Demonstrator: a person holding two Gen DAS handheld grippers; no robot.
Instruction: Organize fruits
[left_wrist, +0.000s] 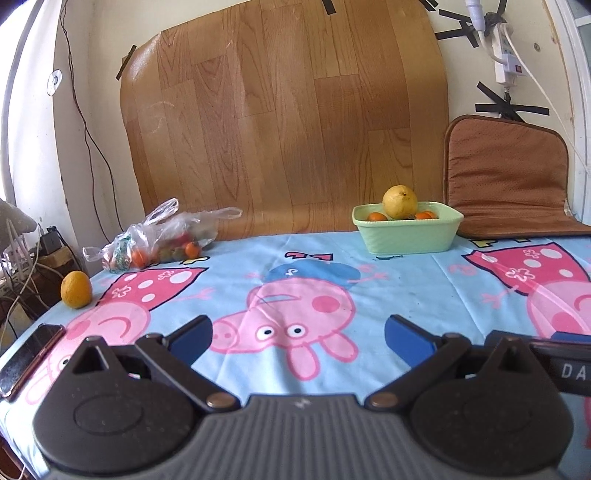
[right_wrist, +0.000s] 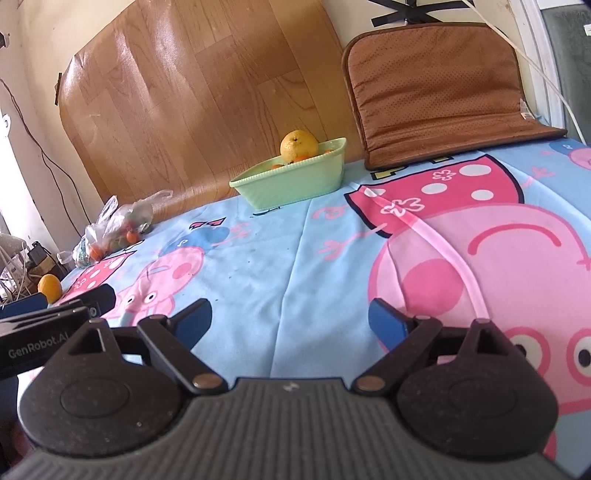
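A pale green dish (left_wrist: 406, 232) (right_wrist: 291, 181) stands at the back of the table, holding a big yellow fruit (left_wrist: 400, 202) (right_wrist: 299, 145) on top of several small oranges. A clear plastic bag of small fruits (left_wrist: 162, 240) (right_wrist: 110, 232) lies at the far left. One loose yellow-orange fruit (left_wrist: 76, 289) (right_wrist: 50, 287) rests near the left table edge. My left gripper (left_wrist: 297, 338) is open over the cloth with nothing between its blue pads. My right gripper (right_wrist: 290, 321) is open wide and holds nothing. The left gripper's body (right_wrist: 55, 314) shows at the right wrist view's left edge.
A blue cartoon-pig tablecloth (left_wrist: 295, 266) covers the table. A brown cushion (left_wrist: 509, 177) (right_wrist: 439, 92) leans on the wall at the back right, beside a wood-pattern sheet (left_wrist: 280, 122). A dark phone-like object (left_wrist: 26, 360) lies at the near left. Cables and a power strip (left_wrist: 506, 55) hang on the wall.
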